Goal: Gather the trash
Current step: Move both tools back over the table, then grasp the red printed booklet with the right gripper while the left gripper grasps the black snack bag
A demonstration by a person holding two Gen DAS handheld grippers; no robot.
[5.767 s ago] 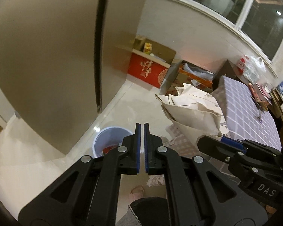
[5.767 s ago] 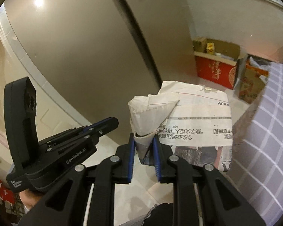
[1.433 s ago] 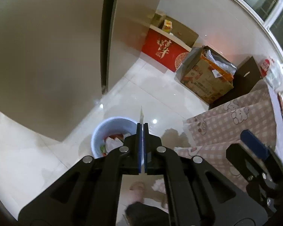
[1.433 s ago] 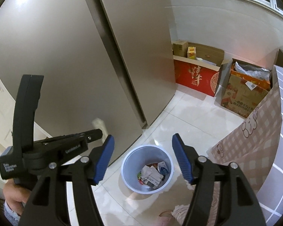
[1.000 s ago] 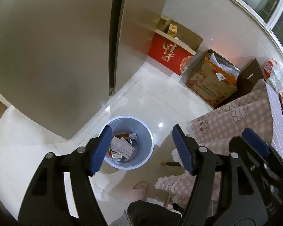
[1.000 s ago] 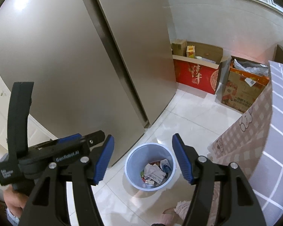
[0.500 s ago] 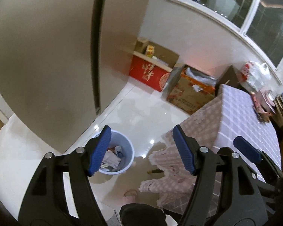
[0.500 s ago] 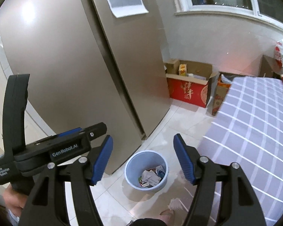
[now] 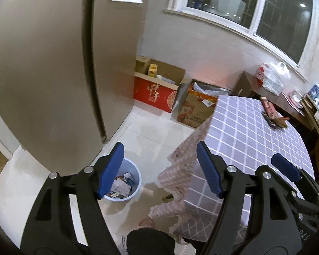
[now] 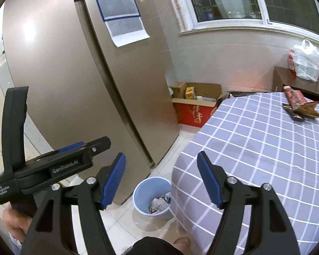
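The refrigerator [image 9: 53,74] stands as the largest item, directly behind the bin [image 9: 125,180]. A paper sheet [image 10: 125,31] hangs on its door, high above the bin.

The bench [image 10: 265,148], covered with a grey checked cloth, stands just beside the bin; in the right wrist view its near edge hides part of the bin rim. Snack wrappers [image 10: 299,106] lie on the bench top at its far end, well apart from the bin.

A red box [image 9: 155,93] and a brown cardboard box [image 9: 197,110] sit on the floor against the wall, beyond the bin.

The bin is a pale blue round bucket on the white tiled floor. Crumpled paper [image 10: 159,205] and other trash lie inside it.

The left tool [image 9: 159,167] is above the bin with jaws apart; its jaws have just been opening, nothing between them. The right tool [image 10: 161,178] is above the bin with jaws apart; its jaws have just been opening, nothing between them.
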